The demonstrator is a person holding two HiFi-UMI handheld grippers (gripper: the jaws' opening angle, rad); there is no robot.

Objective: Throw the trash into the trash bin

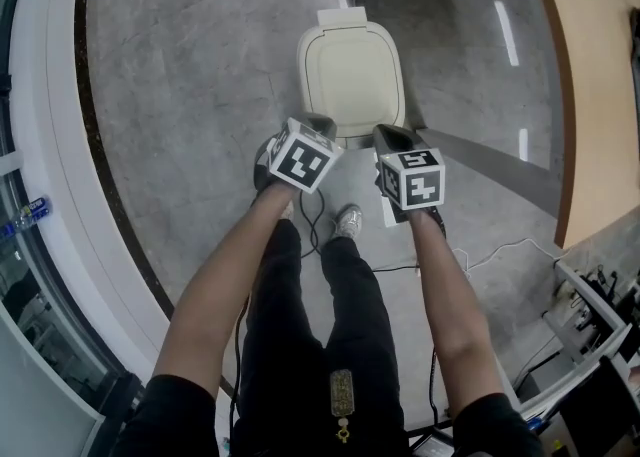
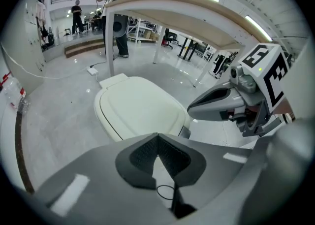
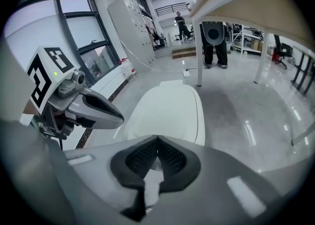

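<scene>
OPERATOR AT THE BIN: Standing w/ bare forearms, an operator holds the L tool (image 1: 318, 125) and R tool (image 1: 393, 135) side by side above a grey floor (image 1: 180, 85). Both are angled down at a cream trash bin (image 1: 350, 70) at 12 o'clock, lid shut. L tool's jaws are pressed together tip to tip w/ nothing btwn them; R tool's are the same. The bin stands on the floor just ahead of the operator's shoe (image 1: 347, 220), and in head view the tool tips sit over its near edge. A tan tabletop (image 1: 600, 65) curves past at 2 o'clock, a white window sill (image 1: 45, 145) at 9. A black cable (image 1: 312, 217) trails btwn the legs. In the left gripper view a person (image 2: 77, 15) stands far in the bkgd.
</scene>
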